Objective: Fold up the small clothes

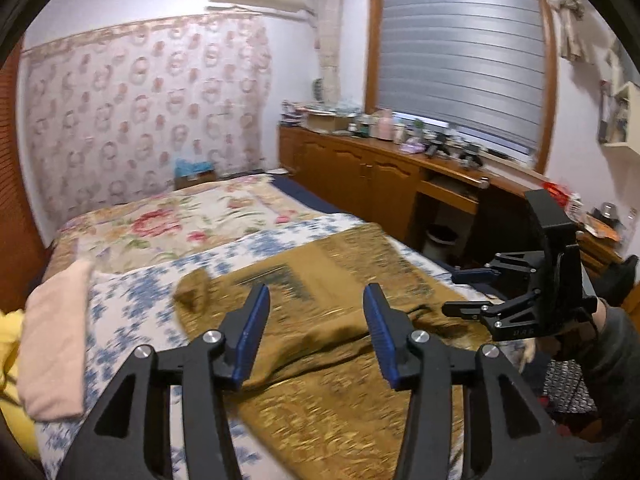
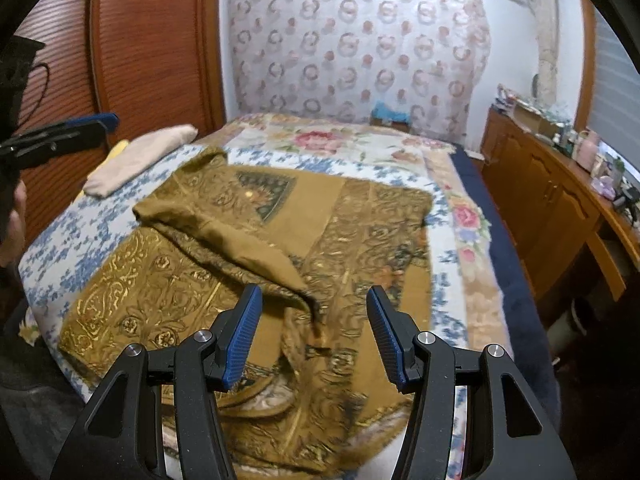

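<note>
Brown-gold patterned cloth lies spread over the blue-flowered bedcover in the left wrist view, with one edge lifted into a soft ridge running across it. The left gripper hangs above this ridge with its blue-padded fingers set wide apart and nothing between them. To the right, the right gripper shows from the side, its fingers parted too and empty, just over the cloth's right edge. A folded pink garment rests on the bed's left side, well apart from the cloth, with something yellow beside it. A wooden cabinet runs under the window.

From the right wrist view, the cloth covers the near half of the bed, a folded-over flap lying diagonally across its middle. The right gripper hovers over the flap's lower end, fingers spread wide, gripping nothing. The left gripper enters at the left edge; from here I cannot tell how far its fingers stand apart. The pink garment lies beyond it near the wooden wardrobe.
</note>
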